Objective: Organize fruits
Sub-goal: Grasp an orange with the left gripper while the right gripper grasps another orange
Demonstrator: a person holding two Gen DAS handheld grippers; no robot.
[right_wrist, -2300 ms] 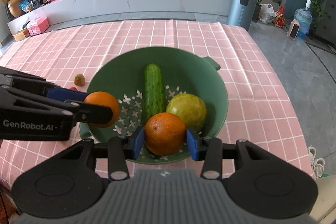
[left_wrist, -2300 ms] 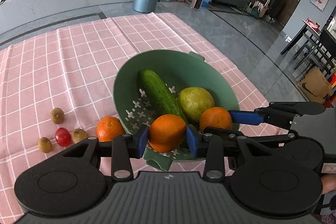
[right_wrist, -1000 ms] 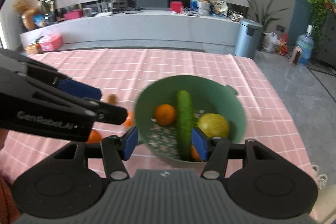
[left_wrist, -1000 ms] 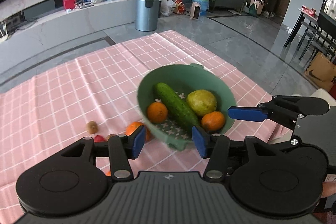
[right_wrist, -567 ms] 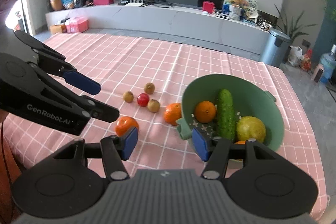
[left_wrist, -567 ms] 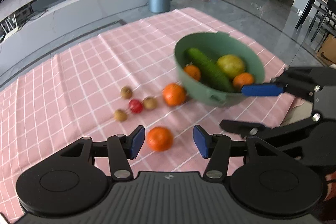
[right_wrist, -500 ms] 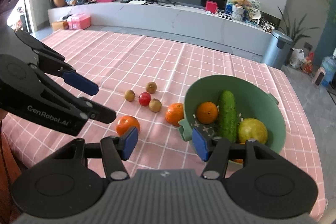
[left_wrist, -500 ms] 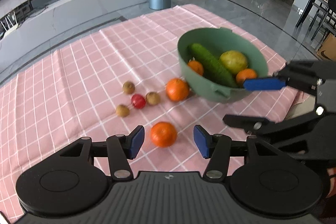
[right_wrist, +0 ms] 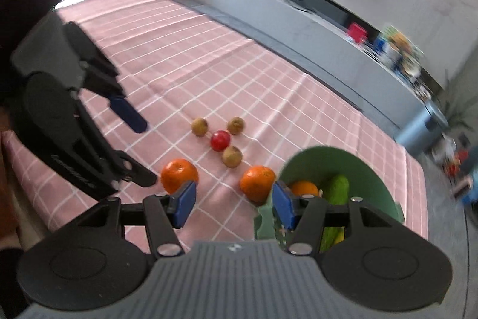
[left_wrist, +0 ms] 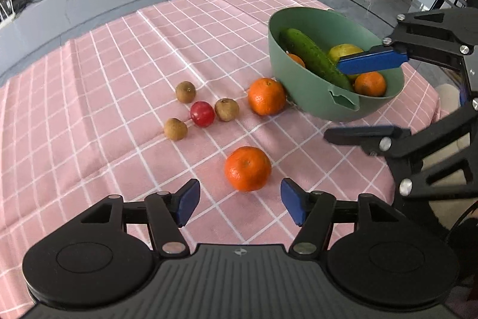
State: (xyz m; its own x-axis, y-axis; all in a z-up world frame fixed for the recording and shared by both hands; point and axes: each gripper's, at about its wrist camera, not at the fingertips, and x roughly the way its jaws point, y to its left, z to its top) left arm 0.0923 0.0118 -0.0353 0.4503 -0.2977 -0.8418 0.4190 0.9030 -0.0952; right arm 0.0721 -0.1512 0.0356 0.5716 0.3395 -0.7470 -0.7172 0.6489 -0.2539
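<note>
Left gripper (left_wrist: 239,201), jaws just been widening and empty, is closing in on the near orange (left_wrist: 247,168) lying on the pink-checked surface (left_wrist: 89,109) short of the green colander (left_wrist: 313,97); should be straddling its widest part before squeezing.

A green colander bowl (left_wrist: 310,97) stands at two o'clock, holding a cucumber (left_wrist: 313,59), a yellow-green pear (left_wrist: 343,51) and two oranges (left_wrist: 370,84). A third orange (left_wrist: 266,96) touches its wall at nine o'clock. Another orange (left_wrist: 248,168) lies alone at centre. Three brown longans (left_wrist: 227,109) ring a red cherry tomato (left_wrist: 202,118).
</note>
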